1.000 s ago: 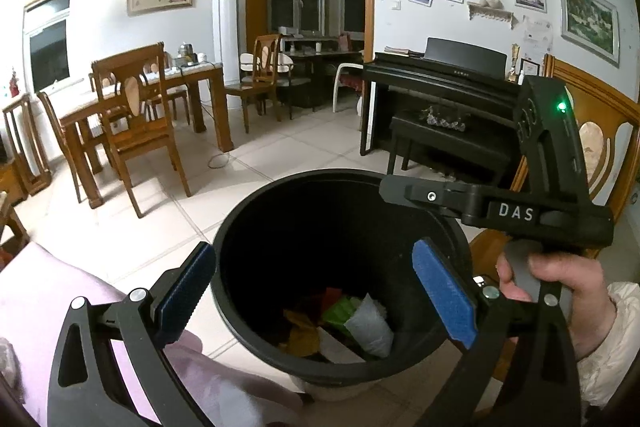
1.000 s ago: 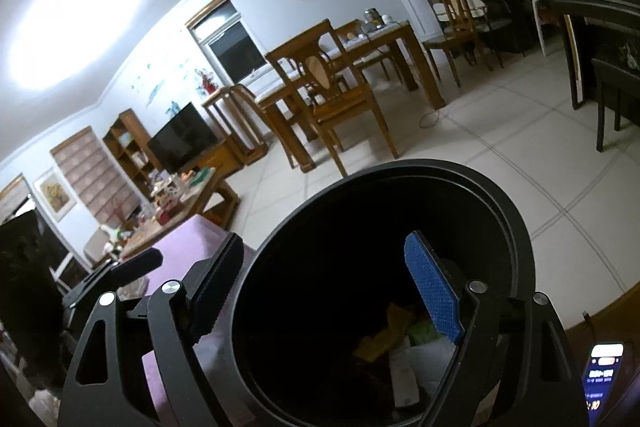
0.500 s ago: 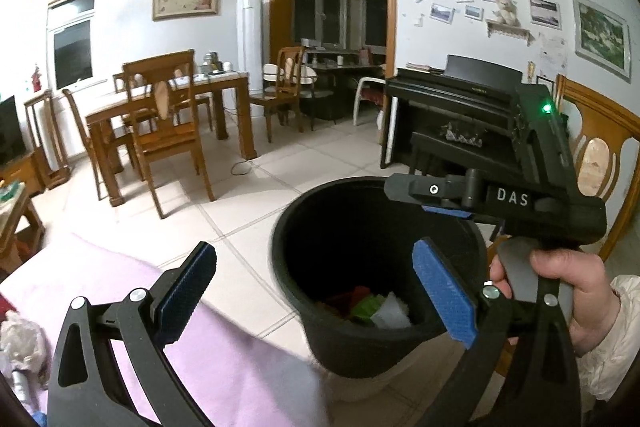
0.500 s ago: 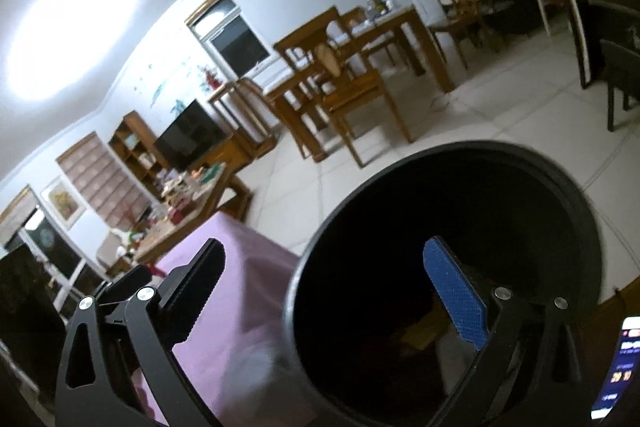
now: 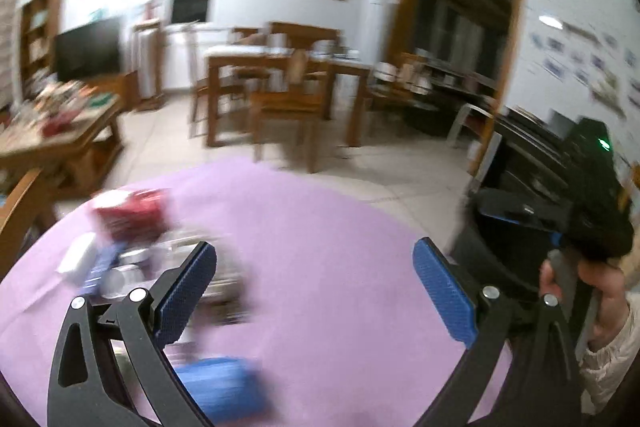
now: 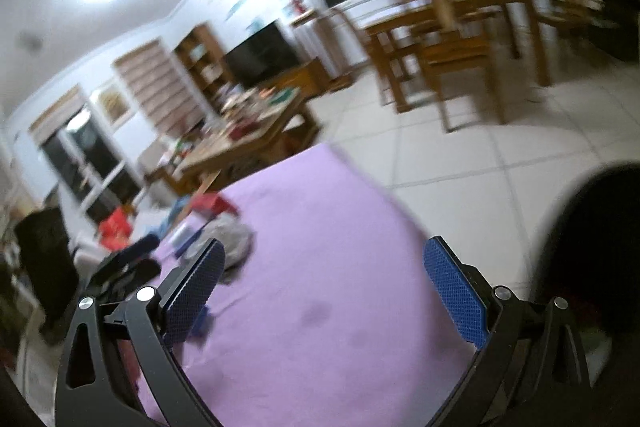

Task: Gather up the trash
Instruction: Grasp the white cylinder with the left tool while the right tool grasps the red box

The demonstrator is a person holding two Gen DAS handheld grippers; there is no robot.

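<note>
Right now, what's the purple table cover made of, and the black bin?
The purple cover looks like soft matte cloth: it drapes over the table edge without shine. The black bin seems smooth plastic, though blur and darkness leave that unsure.

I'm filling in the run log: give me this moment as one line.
phase: between picks | left tongs: open, empty | right tongs: open, empty | purple cloth: litter heap left | bin: right
</note>
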